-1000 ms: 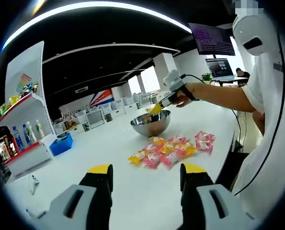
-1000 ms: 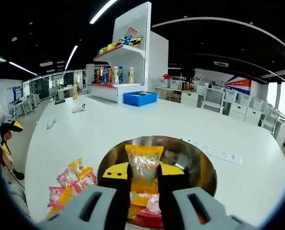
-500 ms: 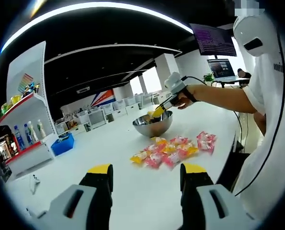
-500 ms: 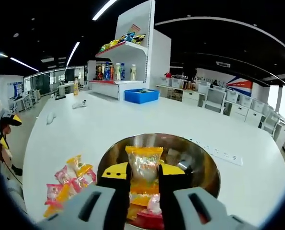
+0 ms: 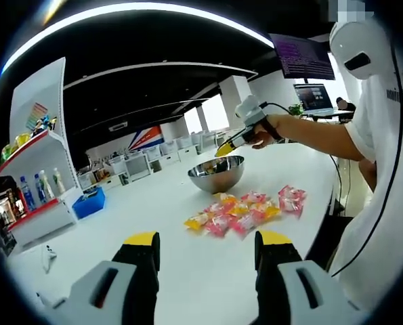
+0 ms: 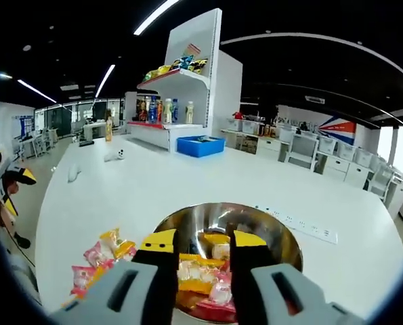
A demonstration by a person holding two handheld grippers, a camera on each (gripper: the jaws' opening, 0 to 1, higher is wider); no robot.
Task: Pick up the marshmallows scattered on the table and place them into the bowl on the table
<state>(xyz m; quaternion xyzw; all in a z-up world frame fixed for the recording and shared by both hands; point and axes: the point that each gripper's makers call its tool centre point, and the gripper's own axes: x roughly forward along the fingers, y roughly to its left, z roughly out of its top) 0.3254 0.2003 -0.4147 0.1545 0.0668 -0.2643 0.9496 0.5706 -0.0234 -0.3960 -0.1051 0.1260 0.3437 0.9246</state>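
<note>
1. Marshmallows [image 5: 245, 211], pink and yellow wrapped packets, clustered on white bench [image 5: 154, 223] in left gripper view, just in front of steel bowl [image 5: 217, 173].
2. Far left in that view: white shelf unit [image 5: 35, 183] with bottles, blue bin [image 5: 89, 203] beside its foot.
3. Left gripper [image 5: 204, 247] low at bottom, well short of the packets; jaws parted, nothing between them.
4. Further right, right gripper [image 5: 223, 150] held in a hand [image 5: 262, 135] above the bowl's rim, yellow tips pointing down toward it; sleeve and white-clad torso of the person at far right edge.
5. Right gripper view, left side: loose marshmallows [image 6: 101, 257] on the bench [image 6: 154, 183], just beside the bowl [image 6: 282, 237].
6. Centre: right gripper [image 6: 202, 245] over the bowl, jaws apart and gripping nothing; several wrapped packets [image 6: 200, 271] lying inside the bowl, visible between and below the jaws.
7. Behind: shelf unit [image 6: 181, 88] with bottles and snacks, blue bin [image 6: 200, 145] on the bench near it.
8. Right: white power strip [image 6: 299, 227] lying on the bench past the bowl.
</note>
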